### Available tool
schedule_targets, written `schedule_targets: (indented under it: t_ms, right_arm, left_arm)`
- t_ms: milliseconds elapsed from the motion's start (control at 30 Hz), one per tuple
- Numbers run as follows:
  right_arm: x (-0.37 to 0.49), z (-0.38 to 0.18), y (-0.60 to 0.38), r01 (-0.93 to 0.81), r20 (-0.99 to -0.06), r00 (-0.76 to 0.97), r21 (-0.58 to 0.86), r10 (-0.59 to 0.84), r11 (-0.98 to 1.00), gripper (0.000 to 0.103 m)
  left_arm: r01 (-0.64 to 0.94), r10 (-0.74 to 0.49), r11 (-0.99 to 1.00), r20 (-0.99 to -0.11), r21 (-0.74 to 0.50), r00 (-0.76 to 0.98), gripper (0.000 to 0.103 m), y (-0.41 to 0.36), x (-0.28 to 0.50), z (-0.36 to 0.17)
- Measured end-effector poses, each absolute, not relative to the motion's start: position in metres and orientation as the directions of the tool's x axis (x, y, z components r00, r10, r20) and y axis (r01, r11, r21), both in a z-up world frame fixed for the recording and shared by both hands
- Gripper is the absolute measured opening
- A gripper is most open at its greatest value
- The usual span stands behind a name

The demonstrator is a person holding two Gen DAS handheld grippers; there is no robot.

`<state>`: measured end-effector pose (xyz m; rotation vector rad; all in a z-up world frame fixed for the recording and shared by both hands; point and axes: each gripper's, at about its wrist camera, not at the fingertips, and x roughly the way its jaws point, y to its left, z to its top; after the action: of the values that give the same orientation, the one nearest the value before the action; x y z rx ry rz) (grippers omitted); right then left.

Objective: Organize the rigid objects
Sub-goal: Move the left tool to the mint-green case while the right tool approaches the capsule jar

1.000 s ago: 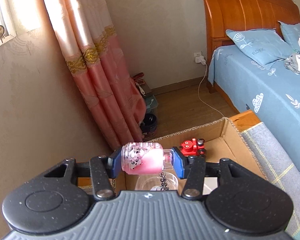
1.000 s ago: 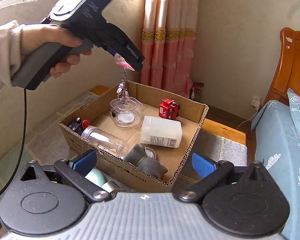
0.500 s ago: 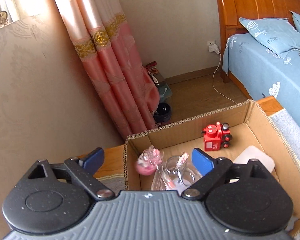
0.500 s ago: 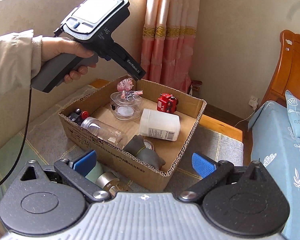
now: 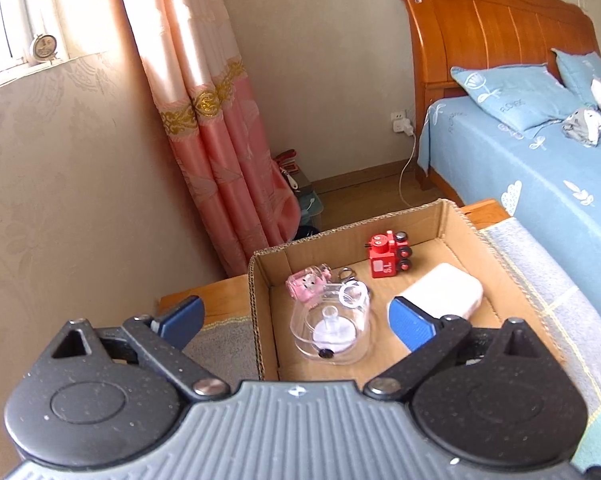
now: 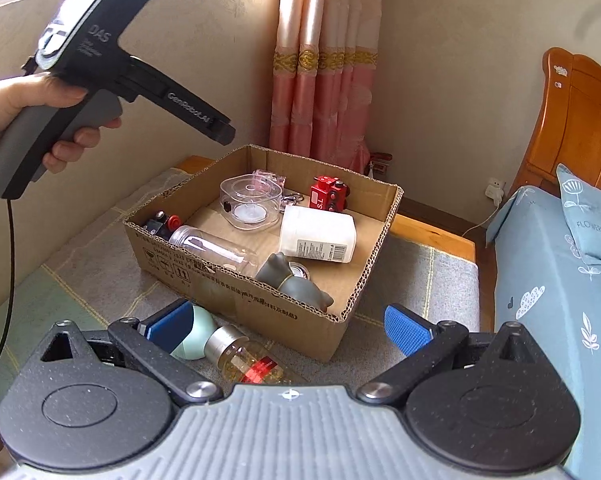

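Note:
An open cardboard box (image 6: 236, 296) (image 5: 260, 312) sits on a grey mat. The pink keychain bottle (image 5: 307, 285) (image 6: 269, 176) lies in the box's far corner, leaning on a clear plastic container (image 5: 332, 330) (image 6: 250, 202). The box also holds a red toy train (image 5: 389, 254) (image 6: 327, 194), a white bottle (image 6: 318, 239) (image 5: 444, 295), a clear jar (image 6: 208, 245) and a grey figure (image 6: 294, 282). My left gripper (image 5: 296, 318) is open and empty, above the box's near-left side. My right gripper (image 6: 288, 326) is open and empty, above a bottle with a green cap (image 6: 228, 350) lying outside the box.
A bed with blue sheets (image 5: 540, 184) (image 6: 556, 280) stands to the right. Pink curtains (image 5: 220, 152) and a wall lie behind the box. The grey checked mat (image 6: 420, 288) extends around the box on a wooden platform.
My left gripper opened and let the pink keychain bottle fall into the box, then pulled back and up. The right gripper moved slightly lower toward the green-capped bottle.

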<state>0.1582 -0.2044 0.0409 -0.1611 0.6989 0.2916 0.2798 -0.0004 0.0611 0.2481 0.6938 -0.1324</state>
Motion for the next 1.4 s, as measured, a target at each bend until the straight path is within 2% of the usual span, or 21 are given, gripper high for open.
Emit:
schedule_targets:
  t_ms: [233, 467, 667, 867, 1100, 1200, 1400]
  right_arm:
    - [0.144, 0.008, -0.208, -0.215, -0.7, 0.702, -0.029, 0.134, 0.976, 0.103]
    - [0.131, -0.021, -0.206, -0.155, -0.735, 0.668, 0.014, 0.115, 0.988, 0.103]
    - [0.139, -0.027, -0.192, -0.124, -0.704, 0.704, 0.006, 0.093, 0.992, 0.103]
    - [0.166, -0.031, -0.166, -0.101, -0.67, 0.74, -0.015, 0.065, 0.995, 0.103]
    - [0.185, -0.044, -0.146, -0.076, -0.67, 0.742, -0.055, 0.02, 0.996, 0.103]
    - [0.184, -0.05, -0.148, -0.06, -0.676, 0.736, -0.117, -0.035, 0.991, 0.103]
    - [0.17, -0.056, -0.18, -0.027, -0.715, 0.699, -0.043, -0.012, 0.999, 0.103]
  left_arm:
    - [0.18, -0.106, 0.982, -0.636, 0.052, 0.764, 0.1, 0.009, 0.221, 0.043]
    - [0.106, -0.076, 0.994, -0.641, 0.009, 0.764, 0.1, 0.019, 0.168, -0.001]
    - [0.031, 0.024, 0.997, -0.669, 0.07, 0.743, 0.1, 0.033, 0.143, -0.023]
    - [-0.022, 0.056, 0.998, -0.667, 0.059, 0.743, 0.1, 0.053, 0.133, -0.024]
    - [0.0, 0.029, 0.999, -0.673, 0.043, 0.739, 0.1, 0.057, 0.128, -0.031]
    - [0.026, 0.003, 0.999, -0.679, 0.033, 0.734, 0.1, 0.053, 0.128, -0.036]
    - [0.125, -0.045, 0.99, -0.702, 0.062, 0.711, 0.1, 0.036, 0.133, -0.051]
